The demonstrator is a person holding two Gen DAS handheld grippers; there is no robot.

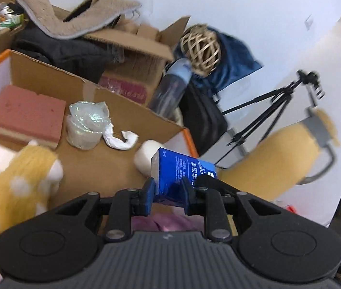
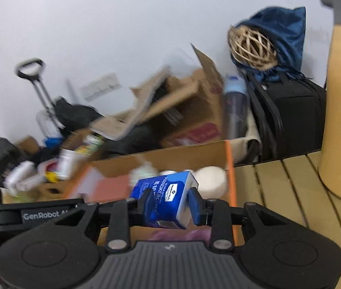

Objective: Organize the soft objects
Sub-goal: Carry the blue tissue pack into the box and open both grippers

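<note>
- Cluttered corner, white wall, and a cardboard box (image 1: pixel 127 101) holding a sponge (image 1: pixel 28 113) and plush toy (image 1: pixel 21 180).
- Both the left gripper (image 1: pixel 168 192) and right gripper (image 2: pixel 170 204) pinch one blue tissue pack (image 2: pixel 168 197) above the box's right end.
- Risk: opposing pulls could crush or tear it.
- Its long axis tilts up and away.

The tissue pack (image 1: pixel 182 171) is royal blue with white lettering and a pale grey side. The plush toy (image 1: pixel 23 180) is yellow with white spots. The sponge (image 1: pixel 27 113) is salmon pink, the cardboard box (image 1: pixel 127 103) brown with orange edging, the woven ball (image 1: pixel 200 48) tan lattice.
</note>
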